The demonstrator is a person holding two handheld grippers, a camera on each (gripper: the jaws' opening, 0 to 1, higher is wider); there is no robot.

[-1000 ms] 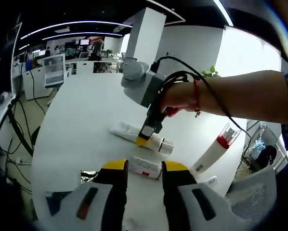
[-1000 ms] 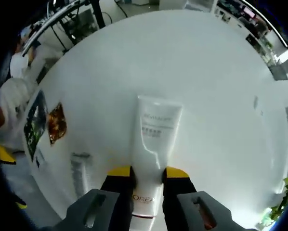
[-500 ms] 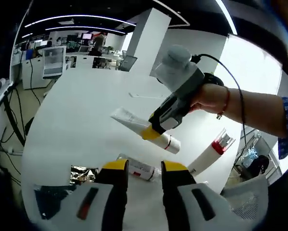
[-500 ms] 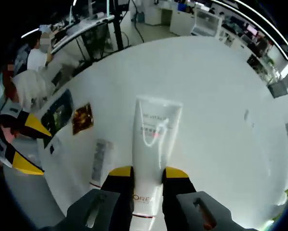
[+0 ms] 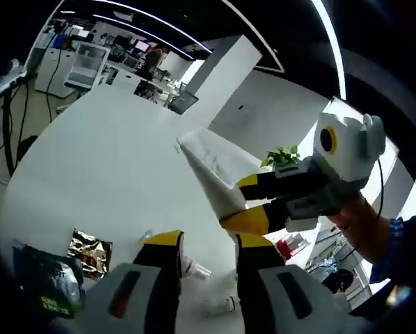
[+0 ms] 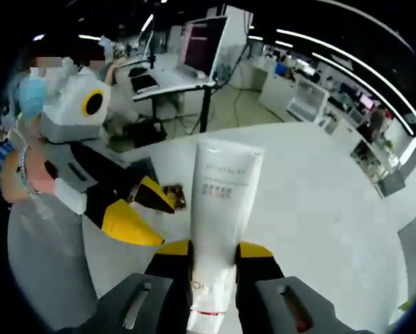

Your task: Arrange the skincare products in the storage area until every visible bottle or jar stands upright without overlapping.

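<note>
My right gripper (image 6: 213,250) is shut on the cap end of a white L'Oreal tube (image 6: 218,198), which is held up off the round white table (image 6: 312,209). The same tube (image 5: 211,174) points up and left in the left gripper view, clamped by the right gripper (image 5: 248,202). My left gripper (image 5: 208,243) is open with nothing between its jaws, just below the held tube. It appears as the left gripper (image 6: 137,209) at the left, jaws apart. A small white tube (image 5: 194,268) and another small tube (image 5: 219,304) lie on the table. A red-capped bottle (image 5: 289,245) is half hidden behind the right gripper.
A gold foil sachet (image 5: 90,250) and a dark packet (image 5: 44,292) lie near the table's edge; the sachet (image 6: 173,195) also lies past the left gripper. A person's hand (image 6: 27,181) holds that gripper. A desk with a monitor (image 6: 204,45) stands beyond the table.
The right gripper has lifted the white tube off the table and swung it up, bringing it close over the left gripper. The left jaws have stayed apart.
</note>
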